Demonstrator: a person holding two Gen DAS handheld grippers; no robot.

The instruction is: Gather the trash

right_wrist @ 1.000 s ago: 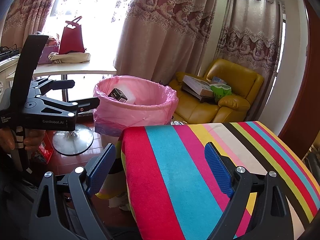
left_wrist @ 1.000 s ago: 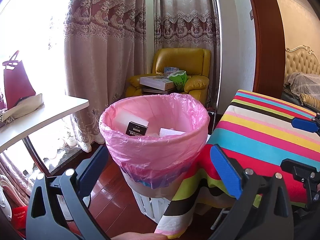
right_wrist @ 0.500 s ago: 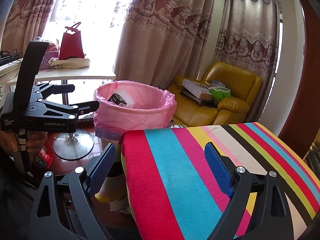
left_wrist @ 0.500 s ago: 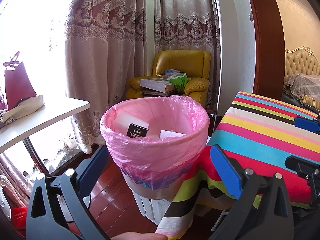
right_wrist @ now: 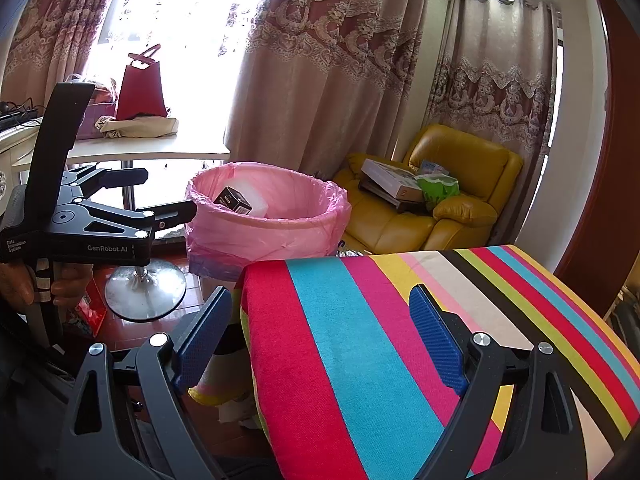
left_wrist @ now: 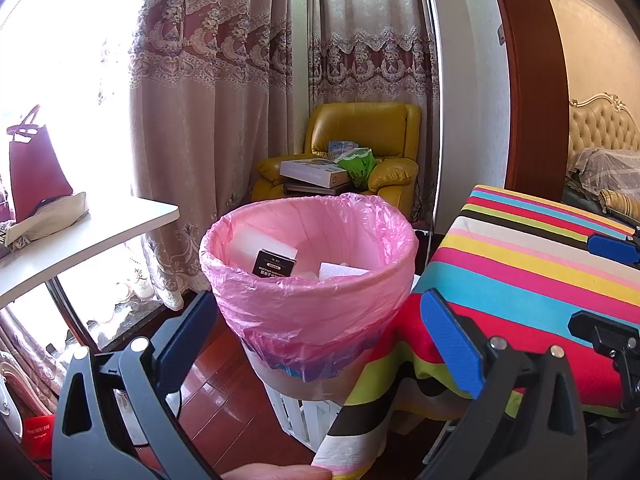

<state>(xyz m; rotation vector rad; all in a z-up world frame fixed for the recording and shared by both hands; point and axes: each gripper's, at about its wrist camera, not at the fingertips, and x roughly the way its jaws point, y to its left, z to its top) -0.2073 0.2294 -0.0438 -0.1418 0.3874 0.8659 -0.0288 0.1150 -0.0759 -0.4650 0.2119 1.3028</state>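
A bin lined with a pink bag [left_wrist: 316, 300] stands on the floor by the striped table's corner; it also shows in the right wrist view [right_wrist: 268, 236]. Inside lie a small black box [left_wrist: 273, 264], white foam blocks [left_wrist: 260, 246] and a white piece [left_wrist: 338, 270]. My left gripper [left_wrist: 320, 340] is open and empty, just short of the bin's near side. My right gripper [right_wrist: 320, 340] is open and empty above the striped tablecloth [right_wrist: 360, 340]. The left gripper also shows from the side in the right wrist view [right_wrist: 132, 196].
A white desk [left_wrist: 84, 240] with a red bag [left_wrist: 34, 172] stands at left on a chrome base [right_wrist: 146, 290]. A yellow armchair [left_wrist: 368, 148] holding boxes sits behind the bin. Curtains hang along the back. A white crate [left_wrist: 304, 416] is under the bin.
Both grippers have drifted back and slightly down, so the bin looks a little lower and farther. Both stay open and empty.
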